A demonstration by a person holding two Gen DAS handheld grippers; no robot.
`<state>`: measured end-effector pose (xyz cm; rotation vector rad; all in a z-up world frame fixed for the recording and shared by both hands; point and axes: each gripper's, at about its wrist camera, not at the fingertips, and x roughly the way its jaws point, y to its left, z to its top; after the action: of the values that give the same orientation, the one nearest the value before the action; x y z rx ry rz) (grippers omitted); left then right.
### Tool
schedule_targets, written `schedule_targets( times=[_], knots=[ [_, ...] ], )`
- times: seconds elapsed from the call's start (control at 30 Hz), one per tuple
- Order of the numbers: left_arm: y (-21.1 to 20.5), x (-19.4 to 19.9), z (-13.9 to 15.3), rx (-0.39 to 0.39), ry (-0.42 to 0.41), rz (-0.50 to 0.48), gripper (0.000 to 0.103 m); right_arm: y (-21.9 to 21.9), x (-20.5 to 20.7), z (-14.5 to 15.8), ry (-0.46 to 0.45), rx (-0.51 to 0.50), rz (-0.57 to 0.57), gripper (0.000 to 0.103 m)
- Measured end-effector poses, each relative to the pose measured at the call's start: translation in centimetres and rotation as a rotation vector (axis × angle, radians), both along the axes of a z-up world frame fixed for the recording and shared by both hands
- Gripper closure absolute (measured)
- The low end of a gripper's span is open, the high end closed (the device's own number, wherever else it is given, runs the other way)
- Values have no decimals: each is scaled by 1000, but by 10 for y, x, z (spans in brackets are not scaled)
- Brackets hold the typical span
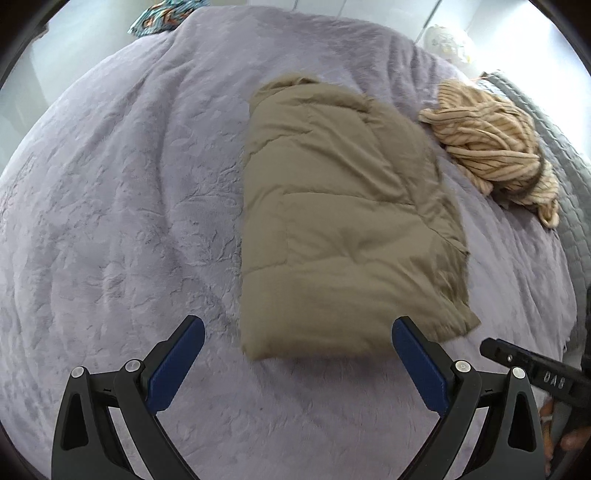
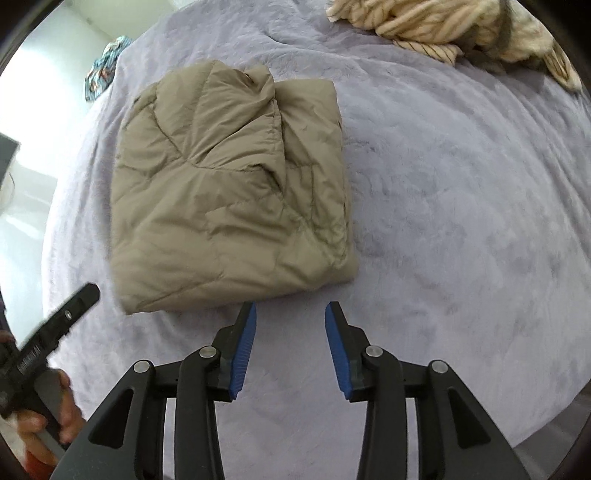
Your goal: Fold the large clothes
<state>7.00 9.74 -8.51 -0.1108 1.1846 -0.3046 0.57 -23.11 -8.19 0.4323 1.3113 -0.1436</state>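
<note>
A khaki quilted jacket (image 1: 343, 221) lies folded into a rough rectangle on the lavender bedspread (image 1: 122, 206). My left gripper (image 1: 297, 328) hovers over the jacket's near edge, jaws wide open with nothing between the blue pads. In the right wrist view the same jacket (image 2: 229, 192) lies up and to the left. My right gripper (image 2: 291, 310) hangs just off the jacket's near right corner, open, with only bedspread (image 2: 461, 206) showing between its pads. Each view catches the other gripper at its edge, the right one (image 1: 535, 369) and the left one (image 2: 55, 332), held by a hand.
A crumpled cream striped garment (image 1: 495, 147) lies to the right of the jacket, also at the top of the right wrist view (image 2: 443, 26). A teal patterned cloth (image 1: 162, 18) sits at the bed's far left edge. A grey quilted cover (image 1: 569, 166) borders the right side.
</note>
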Motion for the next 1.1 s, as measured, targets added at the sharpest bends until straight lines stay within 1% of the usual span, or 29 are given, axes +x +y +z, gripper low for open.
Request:
schedule_targets(
  times=[0.1,0.3,0.4,0.47,0.6,0.63,0.67,0.7,0.8,0.83,0.87,1.0,1.03,1.07,1.1],
  knots=[
    [2,-11,10,8,-17,-27,1,4,-14,9,-9,19,-24,60],
    [-2,-36,27,26,-20,-88,1,18,-28,26,-12,1,7,56],
    [0,-54,45,-8,-56,-91,1,22,-30,36,-27,-11,38,53],
    [0,-62,55,1,-74,-82,1,24,-30,43,-44,-9,58,47],
    [-1,-69,74,19,-108,-41,1,23,-29,58,-72,-10,56,47],
    [0,-70,79,19,-114,-29,1,23,-29,60,-76,-11,55,45],
    [1,-70,83,21,-120,-18,1,22,-28,66,-82,-19,55,41],
    [2,-70,88,26,-127,-3,1,22,-28,70,-91,-24,57,38],
    [5,-68,104,27,-138,43,1,21,-28,86,-134,-36,66,29],
    [5,-68,108,26,-139,56,1,19,-28,92,-149,-42,66,25],
    [5,-69,112,28,-143,66,1,18,-28,97,-164,-47,64,23],
    [-2,-72,132,83,-184,77,1,17,-29,116,-218,-79,67,22],
    [-4,-74,137,106,-197,81,1,18,-29,122,-233,-92,72,16],
    [-7,-76,140,121,-206,82,1,19,-30,127,-250,-111,77,12],
    [-10,-77,144,141,-217,85,1,20,-31,132,-268,-126,83,12]
  ],
)
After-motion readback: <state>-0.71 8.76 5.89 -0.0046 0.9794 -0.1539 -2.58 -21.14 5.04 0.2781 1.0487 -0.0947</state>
